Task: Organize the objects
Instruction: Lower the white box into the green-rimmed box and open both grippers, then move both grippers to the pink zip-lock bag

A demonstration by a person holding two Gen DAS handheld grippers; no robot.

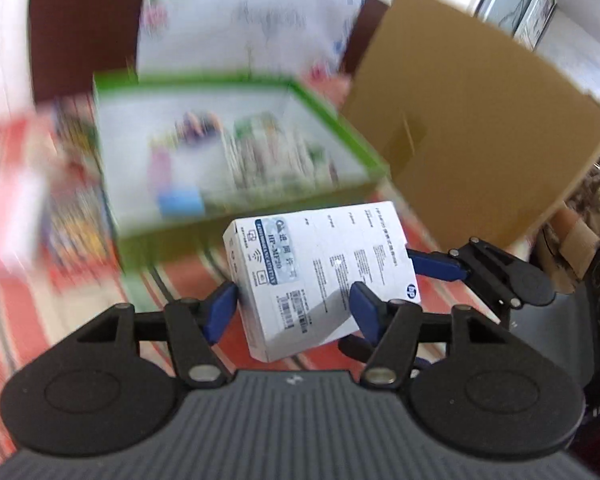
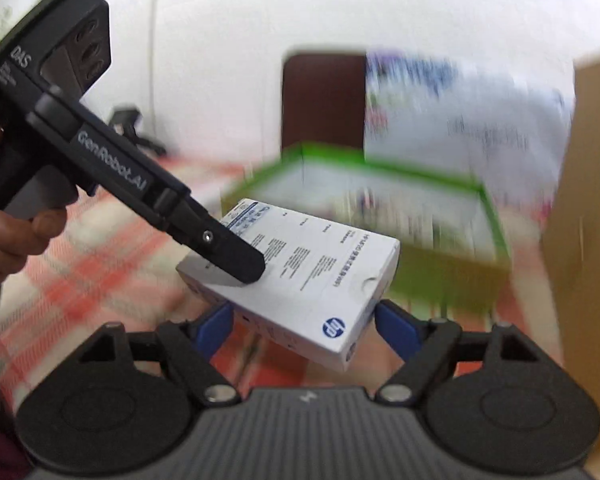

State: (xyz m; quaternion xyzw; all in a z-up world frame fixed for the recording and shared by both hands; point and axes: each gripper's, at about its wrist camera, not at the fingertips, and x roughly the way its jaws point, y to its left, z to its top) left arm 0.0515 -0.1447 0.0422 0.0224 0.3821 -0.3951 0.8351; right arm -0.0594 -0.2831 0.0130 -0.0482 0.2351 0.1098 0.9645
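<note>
**K:** Above the checked red cloth [image 1: 28, 320], mid-air: that's where the white HP box [image 1: 320, 276] is. Both tools on it.

**M:** Grip status, L first?

**K:** Left gripper [image 1: 296, 312] has its blue pads [image 1: 222, 312] pressed on opposite sides of the box, so clamped on it. In the right wrist view you see the same tool come in from upper left, one black finger lying over the box's printed face.

**M:** And R?

**K:** Right gripper [image 2: 306, 326] pads sit at the box's two sides near the logo end. The left pad looks to be touching; on the other side I can't tell contact from a thin gap. My read: grasping, but not 100% sure. Looks like a handover or a two-tool carry, can't say which.

**M:** Where's it headed?

**K:** Guessing the green-rimmed tray [image 1: 236, 152] just beyond the box. Stuff already in there, too blurred to ID. Brown cardboard box [image 1: 472, 120] stands to the tray's right, also a candidate.

**M:** Progress?

**K:** Judging from the frames: partway. Tray partly filled, the white box lifted but not placed. Blurry items lie on the cloth at far left [image 1: 12, 184], may need sorting too; can't tell what they are.

**M:** Left to do?

**K:** Put the box down in a container, let go w/ both, then the rest.
</note>
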